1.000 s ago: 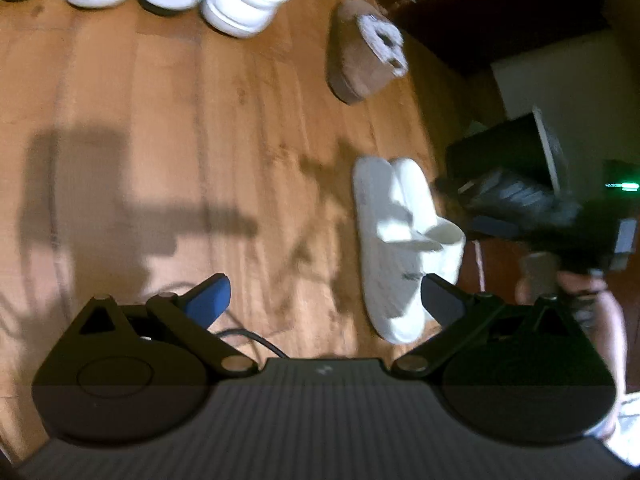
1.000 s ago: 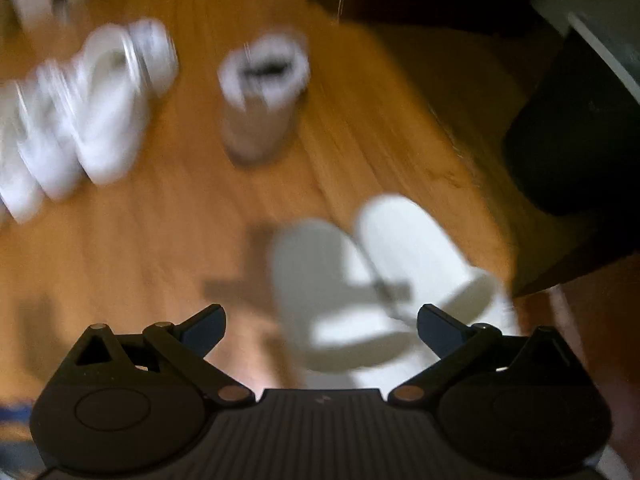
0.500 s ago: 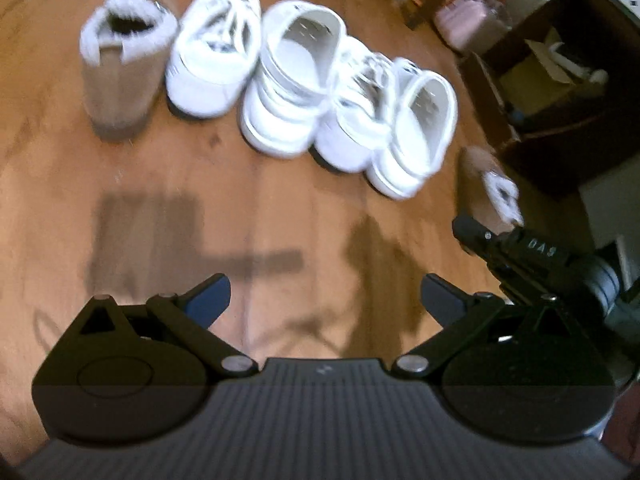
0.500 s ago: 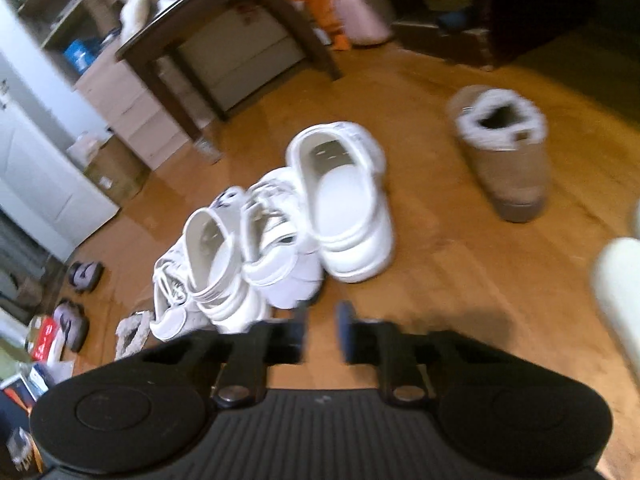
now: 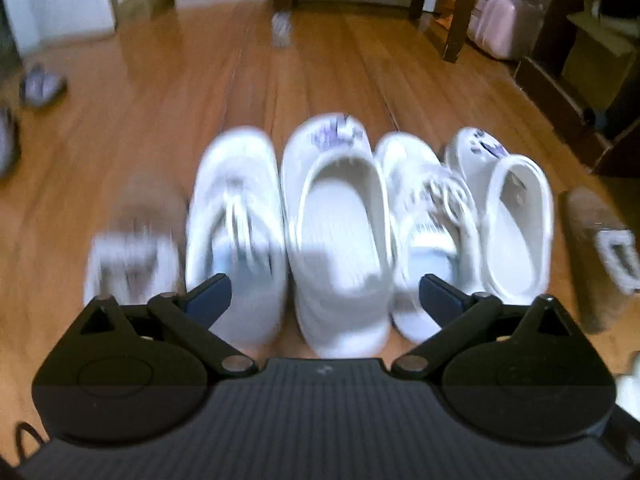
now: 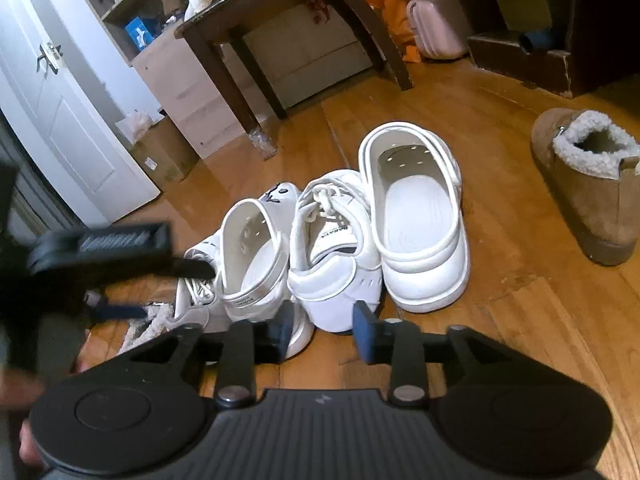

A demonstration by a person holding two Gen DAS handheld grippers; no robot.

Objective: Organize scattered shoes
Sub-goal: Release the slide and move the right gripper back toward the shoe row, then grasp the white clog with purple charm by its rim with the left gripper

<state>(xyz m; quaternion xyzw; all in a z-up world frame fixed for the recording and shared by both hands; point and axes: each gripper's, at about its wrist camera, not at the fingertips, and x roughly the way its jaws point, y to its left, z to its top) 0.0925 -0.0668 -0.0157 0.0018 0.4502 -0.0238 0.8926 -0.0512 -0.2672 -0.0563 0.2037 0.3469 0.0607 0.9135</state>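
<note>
A row of shoes stands on the wooden floor. In the left wrist view it runs from a blurred tan boot (image 5: 132,248) past a white sneaker (image 5: 236,232), a white clog (image 5: 336,232), a second sneaker (image 5: 428,224) and a second clog (image 5: 516,220). Another tan boot (image 5: 596,248) lies apart at the right. My left gripper (image 5: 324,296) hovers over the row's near end, jaws wide and closing, gripping nothing. My right gripper (image 6: 325,332) is just short of the sneaker's heel (image 6: 336,280), jaws opening with nothing between them. The fleece-lined boot (image 6: 592,184) stands alone at right.
A dark wooden table (image 6: 280,20) stands behind the shoes, with a pink case (image 6: 436,28), cardboard boxes (image 6: 160,152) and a white door (image 6: 60,112) around it. Dark furniture (image 6: 520,56) lines the right. The left gripper's blurred body (image 6: 100,248) reaches in at left. Small slippers (image 5: 40,84) lie far left.
Both views swung away from the pair of white slides to the row of shoes. The left gripper came close over the row. The right gripper shut and has partly opened again.
</note>
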